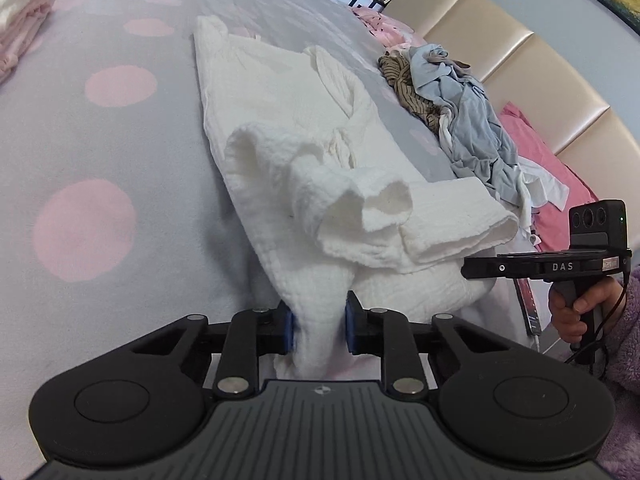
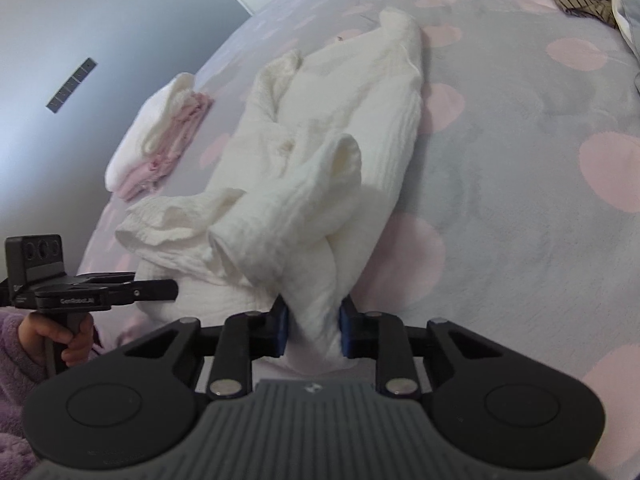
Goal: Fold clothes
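A white crinkled garment [image 1: 288, 128] lies stretched along the grey, pink-dotted bed, its sleeves folded over its near end. It also shows in the right wrist view [image 2: 360, 120]. My left gripper [image 1: 319, 328] is shut on the garment's near edge at one side. My right gripper [image 2: 313, 330] is shut on the near edge at the other side. The right gripper also shows from the side in the left wrist view [image 1: 472, 270], and the left one in the right wrist view [image 2: 168, 288].
A stack of folded white and pink clothes [image 2: 160, 136] lies at the bed's left edge. A heap of unfolded grey, striped and white clothes [image 1: 460, 112] lies by the padded headboard [image 1: 520, 52]. Pink pillows [image 1: 536, 152] sit beyond it.
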Motion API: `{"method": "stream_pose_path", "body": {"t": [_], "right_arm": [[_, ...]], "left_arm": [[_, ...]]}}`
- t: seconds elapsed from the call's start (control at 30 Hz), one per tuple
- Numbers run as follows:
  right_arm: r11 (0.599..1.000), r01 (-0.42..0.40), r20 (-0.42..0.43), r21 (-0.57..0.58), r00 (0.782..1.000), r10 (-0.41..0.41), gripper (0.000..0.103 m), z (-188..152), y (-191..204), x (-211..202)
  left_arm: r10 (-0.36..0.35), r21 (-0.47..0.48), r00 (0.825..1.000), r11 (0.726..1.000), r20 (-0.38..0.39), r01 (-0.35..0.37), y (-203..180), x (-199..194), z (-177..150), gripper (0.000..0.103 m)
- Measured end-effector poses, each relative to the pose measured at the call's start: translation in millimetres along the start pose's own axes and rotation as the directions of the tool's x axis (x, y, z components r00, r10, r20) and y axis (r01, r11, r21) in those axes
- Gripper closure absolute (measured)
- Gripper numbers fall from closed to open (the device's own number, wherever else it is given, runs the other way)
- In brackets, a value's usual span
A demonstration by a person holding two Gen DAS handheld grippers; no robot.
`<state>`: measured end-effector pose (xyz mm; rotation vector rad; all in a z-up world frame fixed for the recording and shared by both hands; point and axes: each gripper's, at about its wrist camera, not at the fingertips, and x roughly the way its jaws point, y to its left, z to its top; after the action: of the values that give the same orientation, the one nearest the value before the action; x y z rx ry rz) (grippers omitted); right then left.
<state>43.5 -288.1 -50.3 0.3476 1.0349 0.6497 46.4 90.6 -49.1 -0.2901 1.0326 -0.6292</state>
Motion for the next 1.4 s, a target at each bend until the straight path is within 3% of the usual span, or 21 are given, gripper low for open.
{"method": "stream_pose_path", "body": {"t": [0.17,0.37,0.53,0.67,0.87,1.0,1.03,1.07,1.13,1.27,1.33,1.4], "right_arm": [[1.000,0.000,-0.068,-0.019,0.998,-0.002,0.077,-17,25,-7],[0.997,0.067,-0.143,-0.026,0.987,-0.071,0.076,-41,32,11],[0.995,0.093,-0.153,-0.021,0.984,-0.095,0.075,-48,24,20],[0.990,0.116,-0.124,-0.083,0.984,-0.126,0.068,-52,33,16],[0.969,0.217,-0.075,-0.116,0.971,-0.227,0.057,-56,42,0],[0.927,0.332,0.032,-0.174,0.943,-0.332,0.055,-63,61,-22],[0.908,0.370,0.070,-0.195,0.929,-0.364,0.051,-66,68,-28],[0.892,0.396,0.105,-0.218,0.918,-0.382,0.040,-70,76,-33],[0.867,0.424,0.169,-0.262,0.905,-0.391,0.030,-76,91,-41],[0.863,0.401,0.213,-0.308,0.913,-0.348,0.031,-91,116,-44],[0.839,0.406,0.219,-0.363,0.912,-0.346,0.033,-98,126,-38],[0.825,0.389,0.209,-0.410,0.920,-0.330,0.044,-101,132,-31]], "left_arm": [[0.029,0.001,0.997,1.000,-0.066,-0.029,-7,-18,-13,0.083],[0.111,0.047,0.986,0.993,-0.127,-0.106,-13,-5,-29,0.083],[0.139,0.061,0.980,0.989,-0.140,-0.131,-13,4,-30,0.082],[0.156,0.077,0.979,0.986,-0.128,-0.147,-18,1,-31,0.078],[0.194,0.129,0.979,0.974,-0.063,-0.185,-37,-16,-37,0.073],[0.230,0.205,0.973,0.952,0.011,-0.228,-58,-29,-47,0.066],[0.230,0.224,0.973,0.947,0.027,-0.230,-64,-32,-50,0.063],[0.225,0.239,0.974,0.944,0.038,-0.227,-70,-33,-52,0.062],[0.217,0.273,0.975,0.936,0.057,-0.224,-80,-35,-56,0.061],[0.228,0.326,0.969,0.913,0.095,-0.246,-98,-35,-62,0.061],[0.259,0.341,0.956,0.894,0.140,-0.292,-105,-36,-63,0.062],[0.288,0.353,0.936,0.870,0.200,-0.344,-111,-40,-62,0.062]]}}
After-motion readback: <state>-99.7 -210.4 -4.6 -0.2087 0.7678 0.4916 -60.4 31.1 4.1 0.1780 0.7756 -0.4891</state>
